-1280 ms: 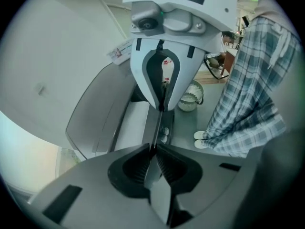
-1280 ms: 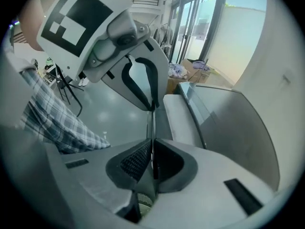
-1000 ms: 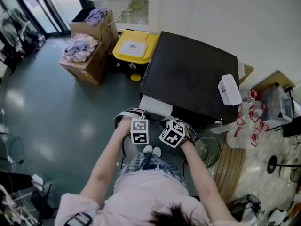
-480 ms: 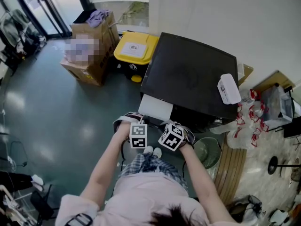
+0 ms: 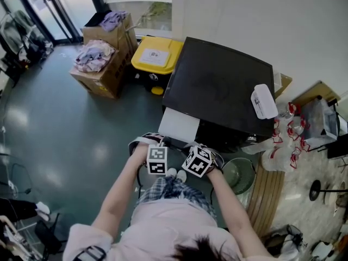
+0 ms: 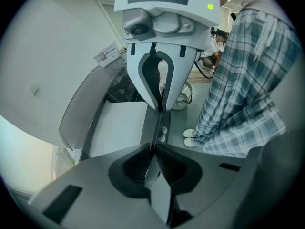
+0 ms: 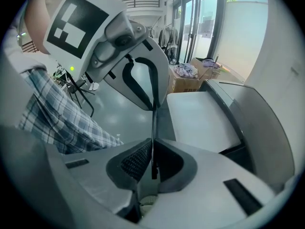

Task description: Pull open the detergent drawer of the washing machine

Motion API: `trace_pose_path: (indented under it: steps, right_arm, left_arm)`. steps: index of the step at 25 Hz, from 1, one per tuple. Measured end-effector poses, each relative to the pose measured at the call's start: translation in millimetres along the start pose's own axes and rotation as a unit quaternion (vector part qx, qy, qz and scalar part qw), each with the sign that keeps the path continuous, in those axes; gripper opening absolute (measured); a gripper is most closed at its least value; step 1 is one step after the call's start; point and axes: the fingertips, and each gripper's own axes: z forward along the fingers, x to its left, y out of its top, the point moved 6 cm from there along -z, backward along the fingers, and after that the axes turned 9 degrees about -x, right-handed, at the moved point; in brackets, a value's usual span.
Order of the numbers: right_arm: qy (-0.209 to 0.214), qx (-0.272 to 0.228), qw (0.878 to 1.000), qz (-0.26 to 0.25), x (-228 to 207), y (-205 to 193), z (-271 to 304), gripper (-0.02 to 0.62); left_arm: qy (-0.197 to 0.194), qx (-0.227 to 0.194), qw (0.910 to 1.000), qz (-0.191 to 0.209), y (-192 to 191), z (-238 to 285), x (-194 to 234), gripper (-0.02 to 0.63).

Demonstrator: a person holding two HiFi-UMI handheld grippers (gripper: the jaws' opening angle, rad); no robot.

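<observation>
The clutter round me on the grey-green floor [image 5: 65,135]

Ahead to my left stand two cardboard boxes [image 5: 111,72] with crumpled clothes [image 5: 93,56] heaped on them, and just beside them is a dark bin with a yellow lid [image 5: 156,54]. To my right, a round pale-green wire thing [image 5: 239,174] (fan or basket, I can't tell) sits beside a slatted wooden board [image 5: 270,192], with red-printed clear bags [image 5: 287,143] lying just past it.
</observation>
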Motion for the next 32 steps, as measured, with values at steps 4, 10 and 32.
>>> trace_pose_path:
  steps: [4,10,32]
  right_arm:
    - [0.004,-0.003,1.0,0.005,8.1,1.7,0.2,0.043]
    - [0.013,-0.001,1.0,0.009,20.1,0.6,2.0,0.043]
    - [0.012,-0.019,0.999,0.03,38.9,-3.8,2.0,0.044]
  left_arm:
    - [-0.007,-0.002,1.0,0.003,-2.2,-1.8,-7.4,0.061]
    - [-0.013,-0.005,0.9999,0.001,-4.6,-6.9,-17.9,0.061]
    - [0.0,-0.021,0.9992,-0.034,-7.1,-13.1,-37.1,0.064]
